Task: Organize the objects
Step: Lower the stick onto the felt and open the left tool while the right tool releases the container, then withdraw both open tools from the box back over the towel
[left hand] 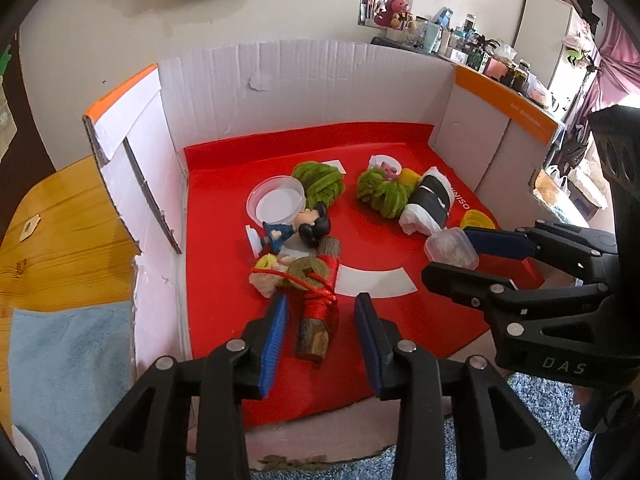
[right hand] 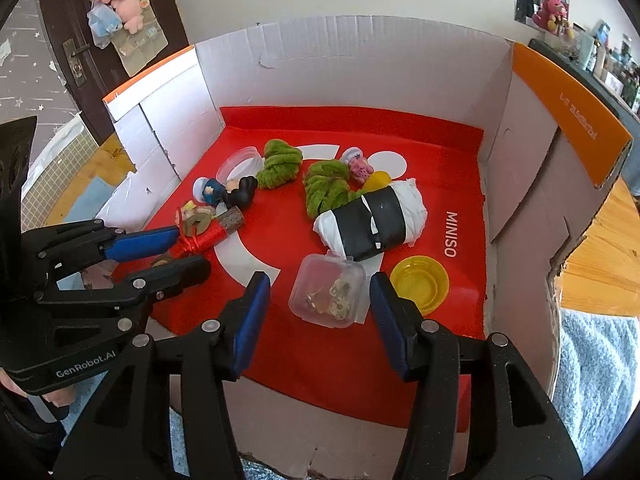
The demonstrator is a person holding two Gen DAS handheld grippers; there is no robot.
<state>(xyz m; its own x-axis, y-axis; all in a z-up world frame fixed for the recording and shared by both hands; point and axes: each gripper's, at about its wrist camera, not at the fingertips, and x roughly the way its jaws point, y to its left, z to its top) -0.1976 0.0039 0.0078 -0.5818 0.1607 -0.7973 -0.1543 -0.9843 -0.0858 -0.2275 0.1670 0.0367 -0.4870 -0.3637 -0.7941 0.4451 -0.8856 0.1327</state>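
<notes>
The left gripper (left hand: 320, 332) stands released astride the red-wrapped stick (left hand: 318, 312), whose long axis runs along the fingers. The right gripper (right hand: 316, 312) is also released, its 2 pads either side of the small clear box (right hand: 326, 296), not touching.

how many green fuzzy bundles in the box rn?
2. One green bundle sits at the back beside the clear round tub. The other green bundle lies right of it, against the black-and-white roll. More could be hidden behind the roll.
</notes>
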